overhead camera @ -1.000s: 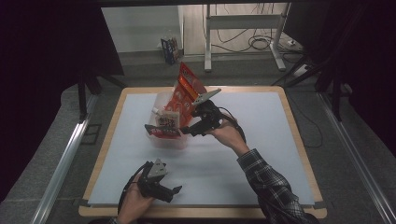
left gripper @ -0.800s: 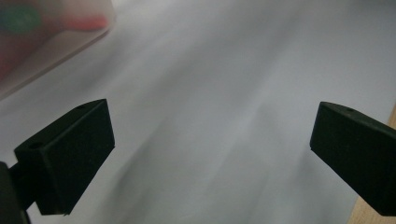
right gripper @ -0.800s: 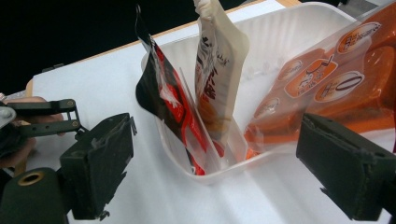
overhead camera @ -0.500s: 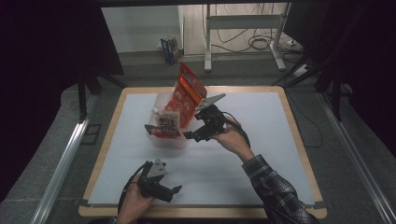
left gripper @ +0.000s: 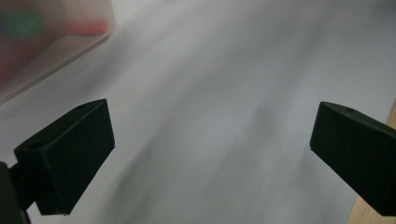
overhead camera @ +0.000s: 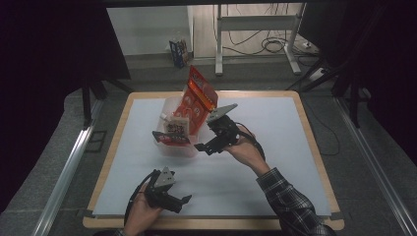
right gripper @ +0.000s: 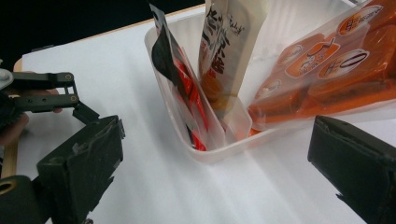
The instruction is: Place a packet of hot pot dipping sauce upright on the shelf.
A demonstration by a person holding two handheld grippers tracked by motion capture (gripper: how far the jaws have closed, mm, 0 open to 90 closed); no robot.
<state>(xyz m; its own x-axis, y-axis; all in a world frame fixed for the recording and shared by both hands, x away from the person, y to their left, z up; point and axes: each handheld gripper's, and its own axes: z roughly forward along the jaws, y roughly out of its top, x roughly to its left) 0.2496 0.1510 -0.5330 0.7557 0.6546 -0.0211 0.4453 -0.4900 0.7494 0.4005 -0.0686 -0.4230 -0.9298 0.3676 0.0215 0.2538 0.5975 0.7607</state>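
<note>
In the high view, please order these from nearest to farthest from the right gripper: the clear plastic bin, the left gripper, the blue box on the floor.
From the right gripper:
1. Clear plastic bin, just left of it.
2. Left gripper, near the table's front edge.
3. Blue box, on the floor beyond the table.

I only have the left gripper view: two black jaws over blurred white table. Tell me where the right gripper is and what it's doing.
Observer: The right gripper sits just beside a clear plastic bin at mid-table, jaws open and nothing between them; they have just been opening.
Operator: Report what's in the bin.
Observer: Three snack packs: a large orange bag leaning out over the far rim, a beige pouch standing upright, a black-and-red packet against the near wall.
Operator: Place my left gripper.
Observer: The left gripper is near the table's front edge, open and apart from the bin.
</note>
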